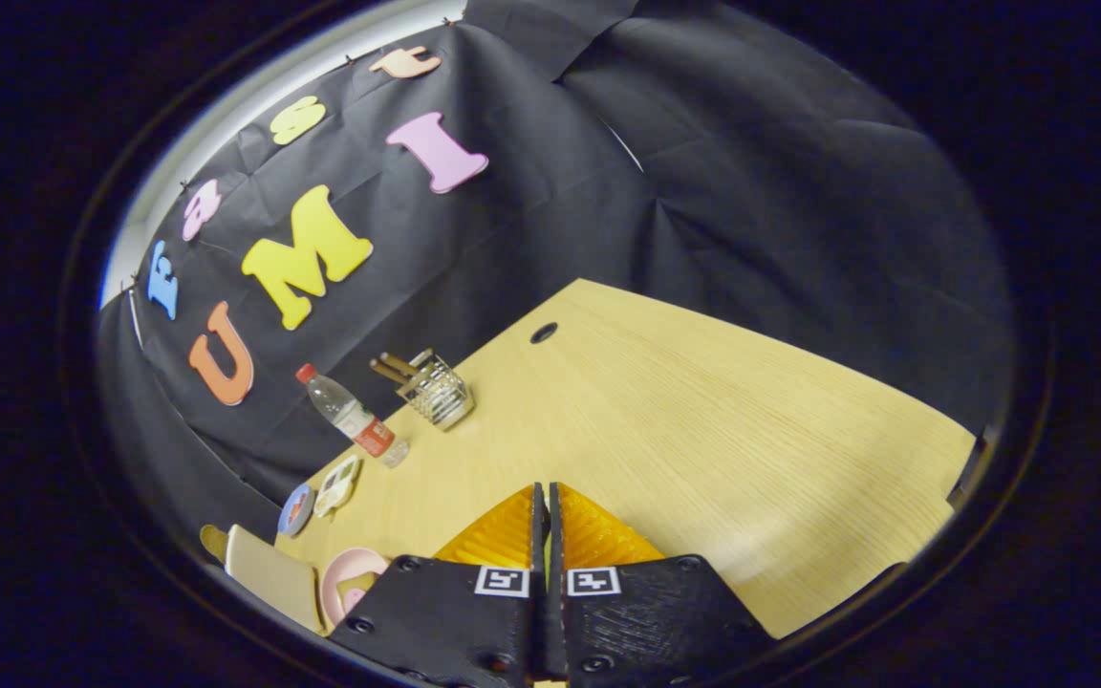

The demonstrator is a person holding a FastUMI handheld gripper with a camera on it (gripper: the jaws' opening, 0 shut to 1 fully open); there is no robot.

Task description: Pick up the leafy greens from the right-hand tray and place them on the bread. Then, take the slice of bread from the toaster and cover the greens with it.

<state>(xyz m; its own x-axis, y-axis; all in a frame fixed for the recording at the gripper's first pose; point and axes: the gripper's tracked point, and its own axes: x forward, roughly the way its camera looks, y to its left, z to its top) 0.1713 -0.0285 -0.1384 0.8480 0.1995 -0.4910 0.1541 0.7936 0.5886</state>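
fingers [509, 535] of the gripper [547, 516] sit pressed together (nothing between them) above the desk [703, 430]; bottle [353, 417] and wire holder [438, 390] stand near its far edge.

no readable text; bottle [353, 418] label blurred.

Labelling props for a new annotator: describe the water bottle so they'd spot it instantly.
Start at the light wooden table and follow its edge along the black cloth wall. There, beyond the shut, empty tongs, a clear plastic water bottle stands beside a wire-mesh holder with sticks in it. Its red cap and red label set it apart.
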